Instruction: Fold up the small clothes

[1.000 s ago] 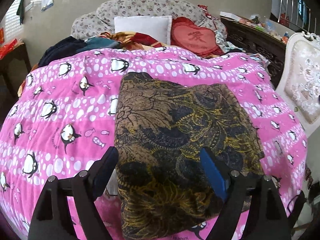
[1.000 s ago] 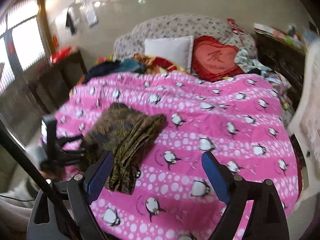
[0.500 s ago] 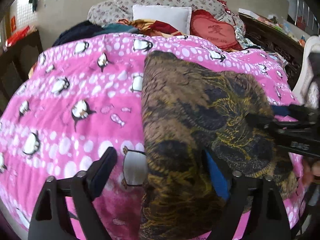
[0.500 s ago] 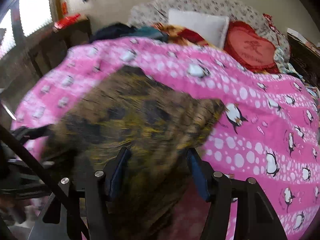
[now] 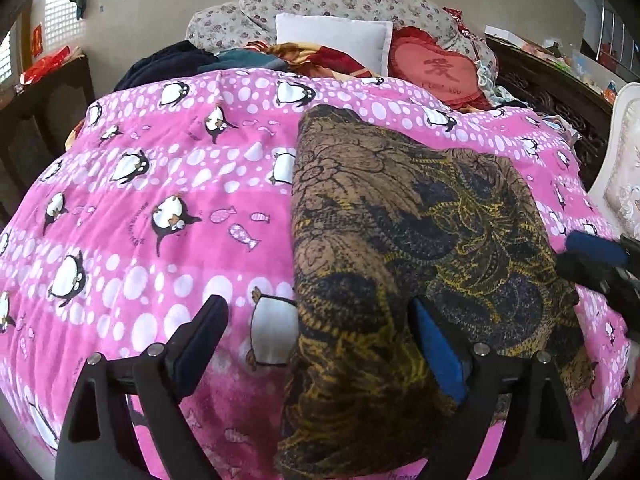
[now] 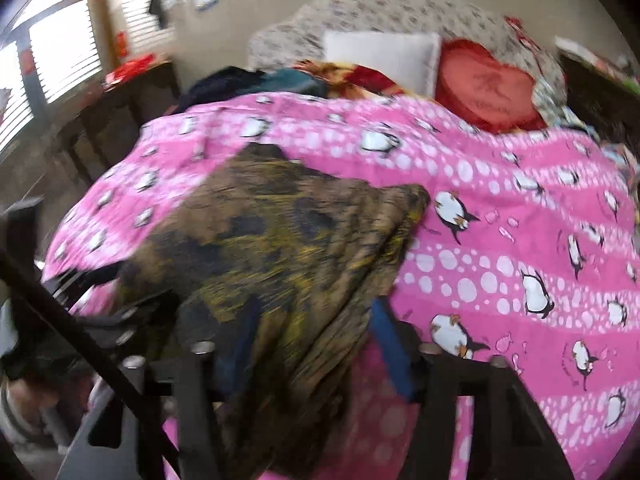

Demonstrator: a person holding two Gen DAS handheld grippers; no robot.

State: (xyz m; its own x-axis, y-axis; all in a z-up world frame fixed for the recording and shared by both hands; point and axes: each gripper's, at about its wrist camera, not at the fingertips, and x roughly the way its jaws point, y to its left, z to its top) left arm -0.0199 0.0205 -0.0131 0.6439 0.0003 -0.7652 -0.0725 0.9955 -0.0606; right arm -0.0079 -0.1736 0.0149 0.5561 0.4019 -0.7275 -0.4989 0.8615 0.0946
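A brown, black and yellow patterned garment (image 5: 400, 240) lies on the pink penguin quilt (image 5: 160, 200). My left gripper (image 5: 316, 340) is open at the garment's near left edge; the cloth lies between its fingers, apart from the left one. My right gripper (image 6: 312, 340) is partly closed around the garment's (image 6: 272, 248) near right edge, with cloth between the fingers; the view is blurred. The right gripper also shows at the garment's right side in the left wrist view (image 5: 600, 264).
A white pillow (image 5: 332, 40), a red heart cushion (image 5: 436, 72) and a pile of clothes (image 5: 240, 56) lie at the bed's head. A dark wooden table (image 6: 132, 96) stands left. A white chair (image 5: 624, 168) stands right.
My right gripper has swung left from the bare quilt onto the garment's right edge and narrowed around it. My left gripper stays open at the near left edge.
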